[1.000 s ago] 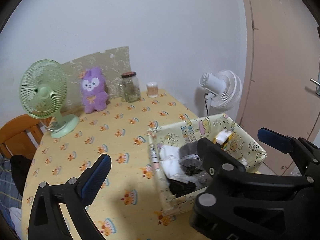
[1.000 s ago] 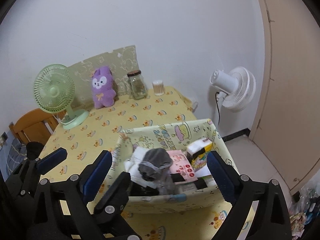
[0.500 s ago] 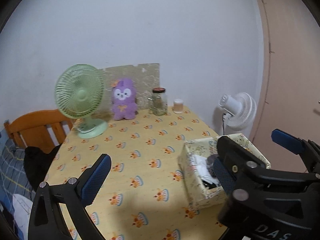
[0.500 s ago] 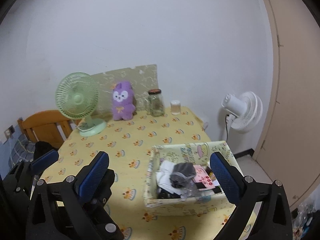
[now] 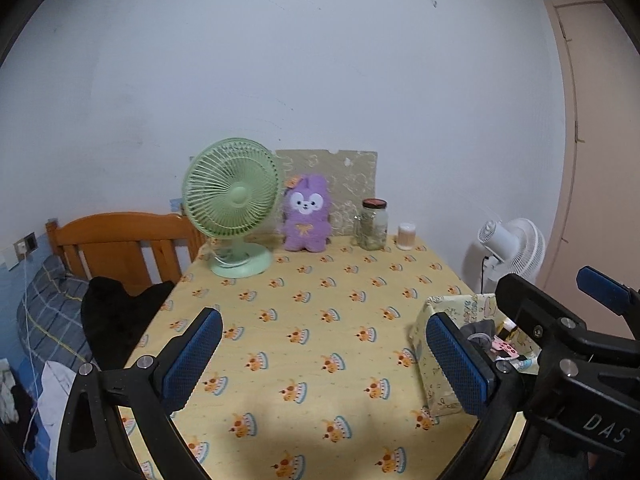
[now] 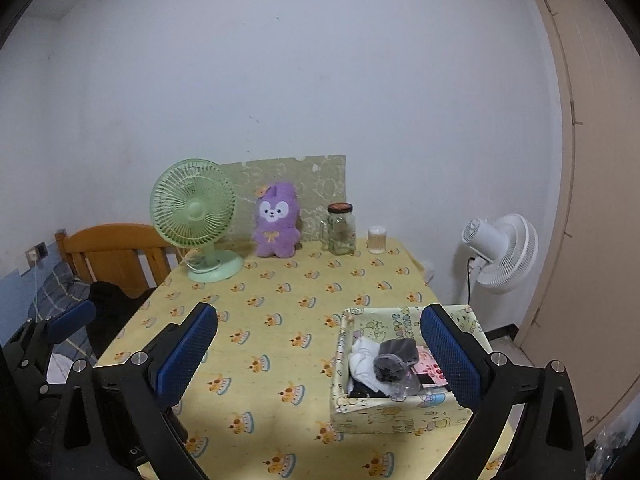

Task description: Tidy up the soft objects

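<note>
Both tools are held up above the near edge of the tabletop [image 6: 280,320], looking toward the far wall. Left tool [image 5: 324,360] spread wide, nothing between the pads. Right tool [image 6: 320,356] also wide apart, nothing held.

Storage box [image 6: 400,412], yellow cartoon print, sits at the near right corner of the tabletop. Inside it: rolled grey sock [image 6: 394,358] on top of white cloth [image 6: 364,360], pink packet [image 6: 430,368] beside them. Soft items lie loose in the box, probably dropped in as the collection spot. Box contents mostly hidden in the left view by the right tool's body.

Purple plush [image 6: 276,220] stands upright at the far edge, leaning on a patterned board [image 6: 320,184] against the wall; likely the remaining soft thing on the tabletop, well apart from the box. Green desk fan [image 6: 196,220] at the far left corner, just beside the plush. Glass jar [image 6: 342,228] and small toothpick holder [image 6: 377,238] to the plush's right along the far edge.

Tabletop covered in yellow cloth with cake print. White wall, white floor fan [image 6: 500,252] off the right edge, door on the right, wooden bed headboard [image 5: 120,248] and dark clothing [image 5: 116,320] off the left edge.
</note>
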Tool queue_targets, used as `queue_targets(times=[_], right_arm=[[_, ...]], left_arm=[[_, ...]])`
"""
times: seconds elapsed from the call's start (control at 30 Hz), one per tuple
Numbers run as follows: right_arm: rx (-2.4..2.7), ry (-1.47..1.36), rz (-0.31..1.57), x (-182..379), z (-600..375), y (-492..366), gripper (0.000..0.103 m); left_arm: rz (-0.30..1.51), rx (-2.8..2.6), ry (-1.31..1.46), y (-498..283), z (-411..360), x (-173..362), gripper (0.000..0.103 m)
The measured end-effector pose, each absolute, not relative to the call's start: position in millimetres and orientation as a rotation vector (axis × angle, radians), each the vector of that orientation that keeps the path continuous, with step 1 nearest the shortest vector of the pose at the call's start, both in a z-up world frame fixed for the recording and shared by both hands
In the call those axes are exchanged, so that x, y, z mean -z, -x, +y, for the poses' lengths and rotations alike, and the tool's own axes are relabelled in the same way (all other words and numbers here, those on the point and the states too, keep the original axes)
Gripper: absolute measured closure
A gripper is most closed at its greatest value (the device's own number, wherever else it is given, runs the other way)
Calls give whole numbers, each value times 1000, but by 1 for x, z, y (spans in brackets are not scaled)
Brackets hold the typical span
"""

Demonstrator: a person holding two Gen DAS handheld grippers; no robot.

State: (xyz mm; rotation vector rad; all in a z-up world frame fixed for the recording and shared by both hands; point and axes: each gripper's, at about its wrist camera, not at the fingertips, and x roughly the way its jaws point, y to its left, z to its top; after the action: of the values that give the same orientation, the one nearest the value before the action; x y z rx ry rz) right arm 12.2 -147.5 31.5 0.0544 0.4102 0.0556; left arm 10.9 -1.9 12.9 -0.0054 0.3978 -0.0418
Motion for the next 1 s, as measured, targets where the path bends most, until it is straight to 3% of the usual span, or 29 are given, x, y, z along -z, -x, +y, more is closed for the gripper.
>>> queue_targets(times=[1.0], right_arm=[[-53,-82,411,-41,-158,-1,0]], left_arm=[[382,3,13,0,13,-19,0]])
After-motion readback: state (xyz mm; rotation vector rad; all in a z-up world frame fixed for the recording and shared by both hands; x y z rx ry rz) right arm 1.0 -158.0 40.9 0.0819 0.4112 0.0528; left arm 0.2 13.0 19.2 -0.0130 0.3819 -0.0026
